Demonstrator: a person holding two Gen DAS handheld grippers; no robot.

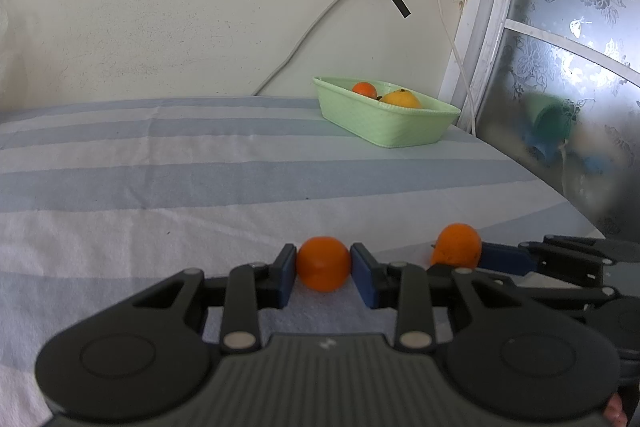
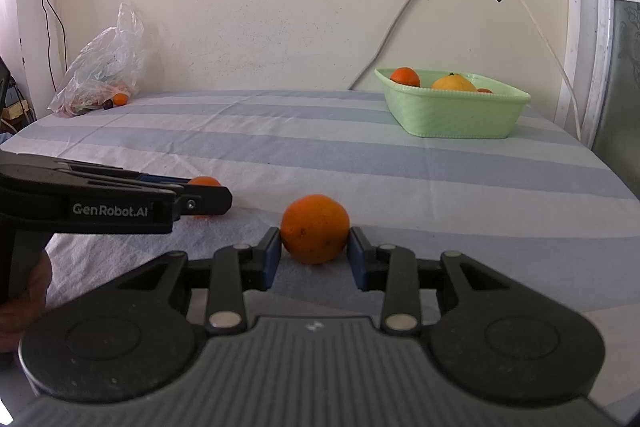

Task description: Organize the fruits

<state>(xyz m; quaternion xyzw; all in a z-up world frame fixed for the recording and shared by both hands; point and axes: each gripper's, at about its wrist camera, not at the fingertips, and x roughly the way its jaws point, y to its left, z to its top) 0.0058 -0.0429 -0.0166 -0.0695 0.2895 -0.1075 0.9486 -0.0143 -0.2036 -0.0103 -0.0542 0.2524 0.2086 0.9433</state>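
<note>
My left gripper (image 1: 323, 267) is shut on a small orange (image 1: 323, 261), both blue pads pressing its sides, low over the striped cloth (image 1: 200, 187). Just to its right my right gripper (image 2: 315, 247) grips a larger orange (image 2: 315, 227) that rests on the cloth, with its pads against both sides. That larger orange (image 1: 458, 245) also shows in the left wrist view. The right wrist view has the left gripper (image 2: 208, 201) at its left, with the small orange (image 2: 204, 182) mostly hidden. A pale green basket (image 2: 452, 119) stands at the back right and holds an orange (image 2: 405, 75) and a yellow fruit (image 2: 454, 83).
A crumpled plastic bag (image 2: 100, 67) lies at the back left by the wall, with a small orange (image 2: 119, 99) beside it. Cables (image 2: 384, 43) hang down the wall behind the basket. A patterned glass door (image 1: 560, 67) borders the table's right edge.
</note>
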